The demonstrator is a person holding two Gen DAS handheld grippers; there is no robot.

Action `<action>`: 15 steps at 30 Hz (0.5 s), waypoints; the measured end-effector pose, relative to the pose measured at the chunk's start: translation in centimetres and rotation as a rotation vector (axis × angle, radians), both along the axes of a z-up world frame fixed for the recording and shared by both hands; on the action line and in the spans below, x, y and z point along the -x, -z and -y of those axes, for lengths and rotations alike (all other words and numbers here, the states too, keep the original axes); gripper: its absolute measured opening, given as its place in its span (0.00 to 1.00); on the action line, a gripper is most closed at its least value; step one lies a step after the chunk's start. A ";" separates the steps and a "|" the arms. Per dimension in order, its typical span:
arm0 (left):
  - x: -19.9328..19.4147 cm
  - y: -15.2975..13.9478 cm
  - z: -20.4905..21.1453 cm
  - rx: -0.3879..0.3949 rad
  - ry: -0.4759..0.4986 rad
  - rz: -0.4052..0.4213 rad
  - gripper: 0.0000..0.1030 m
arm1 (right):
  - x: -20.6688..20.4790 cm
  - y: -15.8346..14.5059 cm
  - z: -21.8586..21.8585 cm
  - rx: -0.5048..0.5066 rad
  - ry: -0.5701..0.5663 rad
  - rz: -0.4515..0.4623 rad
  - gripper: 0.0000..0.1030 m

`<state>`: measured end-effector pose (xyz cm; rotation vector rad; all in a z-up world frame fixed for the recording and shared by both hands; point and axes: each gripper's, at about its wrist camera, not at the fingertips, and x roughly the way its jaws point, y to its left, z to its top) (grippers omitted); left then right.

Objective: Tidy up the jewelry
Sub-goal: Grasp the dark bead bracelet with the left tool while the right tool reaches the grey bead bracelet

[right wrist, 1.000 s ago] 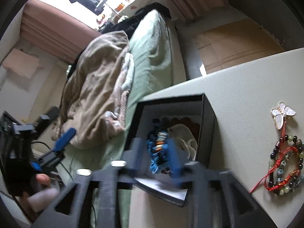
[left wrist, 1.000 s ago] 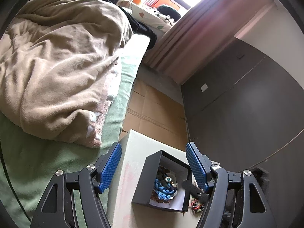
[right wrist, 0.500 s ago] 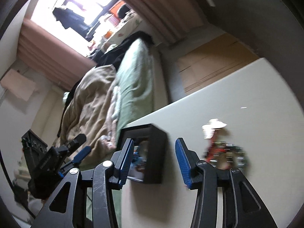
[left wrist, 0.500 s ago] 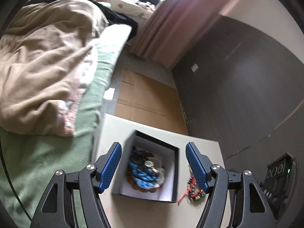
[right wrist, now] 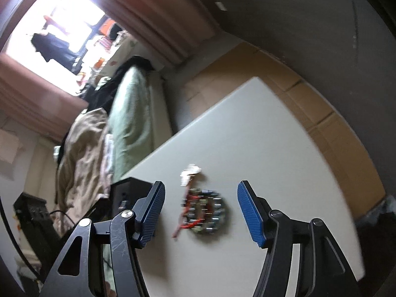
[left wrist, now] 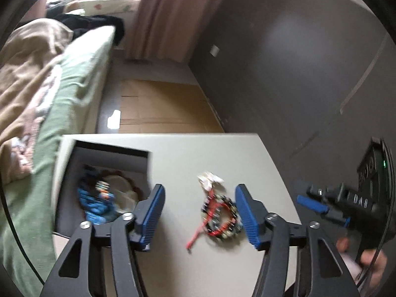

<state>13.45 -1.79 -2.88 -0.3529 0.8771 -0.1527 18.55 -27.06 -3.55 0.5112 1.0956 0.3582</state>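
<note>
Two wrist views over a pale table (left wrist: 222, 148) beside a bed with green sheet (left wrist: 74, 74) and beige blanket (left wrist: 22, 74). Near the table's left edge in the left view, an open black box (left wrist: 148, 170) already holding blue and brown beaded pieces (left wrist: 96, 203). Toward the table's middle, well apart from the box: a small heap of bracelets (left wrist: 220, 217), dark and pale beads tangled with a red cord, and a white butterfly charm (left wrist: 209, 180) at its far end. Left gripper (left wrist: 199, 212) above the table, blue pads on either side of the heap in the picture, jaws half wide and closing, nothing pressed between them. Right gripper (right wrist: 200, 212) framing the same heap (right wrist: 204, 210) from another angle, jaws half wide and opening, pads clear of the beads; box corner (right wrist: 131, 190) just beside its left finger. Right gripper's body and a fingertip of the hand holding it visible at the lower right of the left view. Step in hand, judging by the layout: approaching the loose bracelets for pickup. Next move likely calls for lowering one gripper until the pads straddle the heap, pinching beads and cord together, then carrying them to the box; loose cord likely to trail or snag.
</note>
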 end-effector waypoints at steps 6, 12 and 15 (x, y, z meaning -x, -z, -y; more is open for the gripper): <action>-0.5 1.9 3.6 -0.052 0.096 -0.044 0.39 | -0.2 0.5 3.1 -0.009 0.039 -0.033 0.60; -0.8 3.7 5.8 -0.106 0.105 -0.072 0.37 | -0.4 0.4 5.1 -0.029 0.081 -0.037 0.60; -0.9 4.4 6.8 -0.107 0.128 -0.067 0.34 | -0.6 0.4 5.7 -0.046 0.095 -0.042 0.60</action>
